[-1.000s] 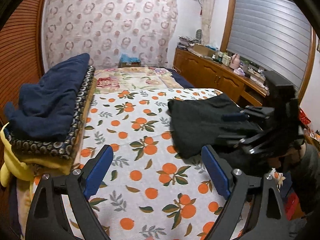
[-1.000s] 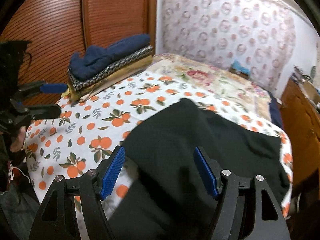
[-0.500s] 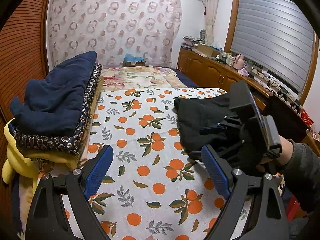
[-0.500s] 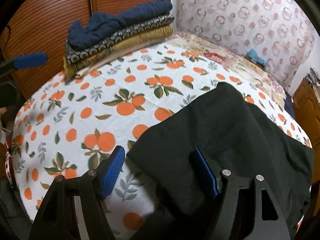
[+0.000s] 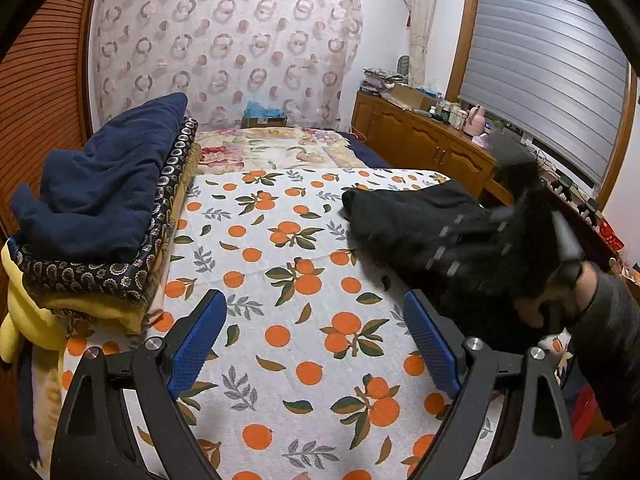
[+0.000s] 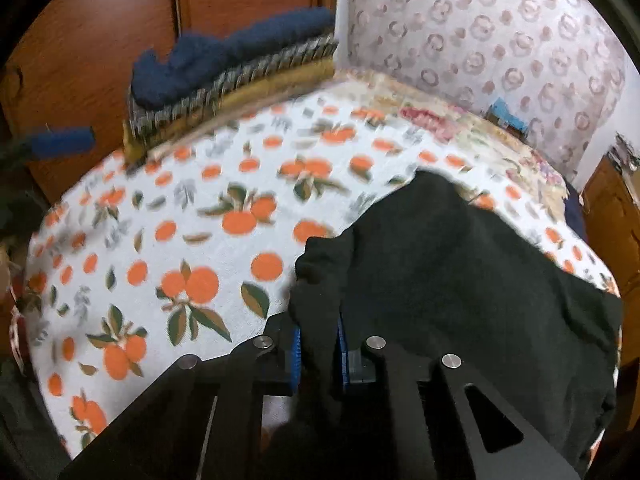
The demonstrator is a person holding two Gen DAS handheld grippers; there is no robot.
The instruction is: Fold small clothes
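Orange-print sheet [image 5: 280, 320] covers the bed; stacked blankets [image 5: 100, 216] along its left edge by a wood-slat wall, patterned curtain [image 5: 228, 40] behind, wooden cabinet [image 5: 424, 144] under a shuttered window. Black garment [image 6: 460, 272] lies crumpled on the bed's right side. Right tongs [image 6: 318, 354] closing, a fold of the garment's edge pinched between them. Left tongs [image 5: 316, 340] spread wide over bare sheet, garment just beside.

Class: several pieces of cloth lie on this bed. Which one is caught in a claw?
The black garment, lying apart from the stack of folded cloths: the right claw is closing on its edge.
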